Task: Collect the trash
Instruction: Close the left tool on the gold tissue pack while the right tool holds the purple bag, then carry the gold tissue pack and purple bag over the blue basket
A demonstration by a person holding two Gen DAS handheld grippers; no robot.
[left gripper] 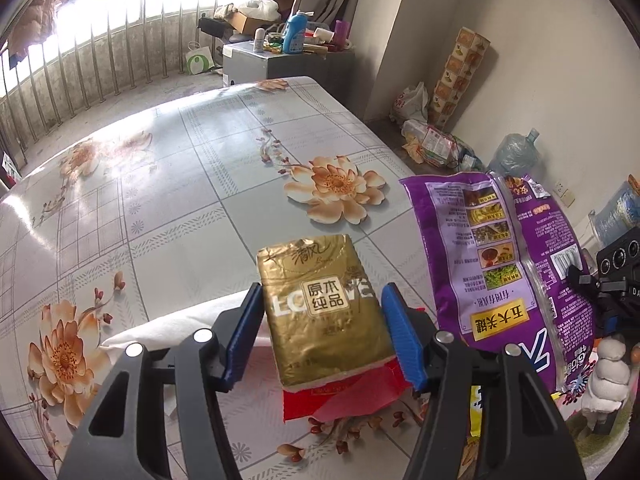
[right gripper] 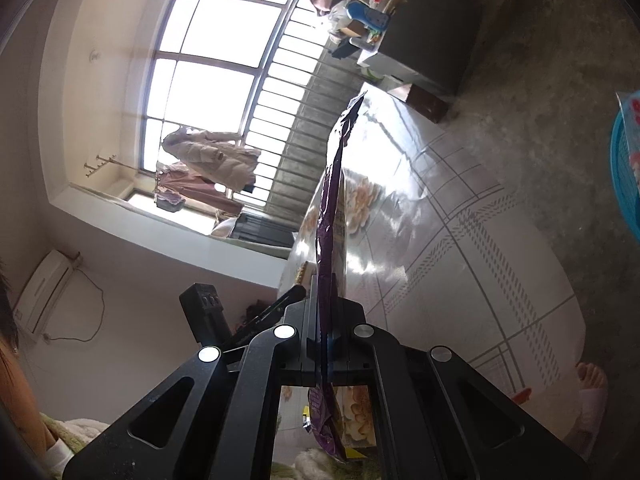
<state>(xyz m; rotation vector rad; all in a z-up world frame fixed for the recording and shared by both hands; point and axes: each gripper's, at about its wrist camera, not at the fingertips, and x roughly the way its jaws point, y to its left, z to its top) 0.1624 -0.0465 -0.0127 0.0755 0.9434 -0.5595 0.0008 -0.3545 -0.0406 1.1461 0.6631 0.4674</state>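
A: Looking along the left hand-held gripper (left gripper: 322,334), what sits between its blue pads?

B: A gold tissue pack (left gripper: 324,312), low in the middle of the frame. The left pad (left gripper: 242,338) seems to touch the pack's edge; the right pad (left gripper: 402,338) lies close against the other edge, though I cannot tell whether it presses. So the jaws stand partly apart around the pack, and a firm grip is not shown.

A: And under the pack?

B: A red wrapper (left gripper: 340,402), lying flat on the tabletop (left gripper: 168,184) and sticking out below the pack's near end. The tabletop's cover is pale grey with orange flowers.

A: What is to the right?

B: A purple snack bag (left gripper: 504,264) fills the right of that frame, held up off the tabletop, printed side facing the camera. Beside its right edge is dark gripper hardware and a hand in a white glove (left gripper: 608,376).

A: Does the right wrist view agree?

B: Yes. The right hand-held gripper (right gripper: 326,292) is clamped tight on the purple snack bag (right gripper: 332,200), seen edge-on as a thin strip running up the centre of the frame. The bag's lower end hangs through the gripper's frame at the bottom.

A: Anything farther out?

B: A bright barred window (right gripper: 216,64) at upper left, a blue basket (right gripper: 626,176) at the right edge, and a slippered foot (right gripper: 592,384) on the floor at lower right.
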